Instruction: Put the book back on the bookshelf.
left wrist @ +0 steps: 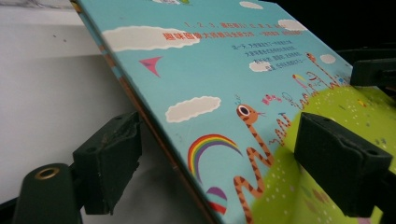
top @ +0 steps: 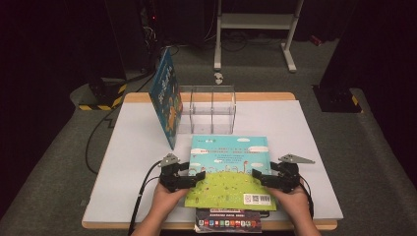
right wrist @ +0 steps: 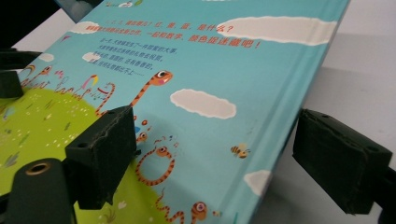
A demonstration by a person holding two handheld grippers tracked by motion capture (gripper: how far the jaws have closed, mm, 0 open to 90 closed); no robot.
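Observation:
A picture book (top: 228, 169) with a sky-blue and green cover lies flat near the table's front edge. Its near end rests on a darker book (top: 227, 222). My left gripper (top: 196, 176) is at the book's left edge and my right gripper (top: 258, 176) at its right edge. In the left gripper view the book (left wrist: 210, 70) has its edge running between the wide-apart jaws of the left gripper (left wrist: 219, 154), and neither pad presses on it. The right gripper view shows the same: the book (right wrist: 210, 60) has its spine edge between the open jaws of the right gripper (right wrist: 205, 154).
A second blue book (top: 165, 98) stands upright, leaning on a clear acrylic divider rack (top: 209, 110) at the back middle of the white tabletop (top: 295, 123). A white metal stand (top: 255, 22) is on the floor beyond the table. Cables trail off the left side.

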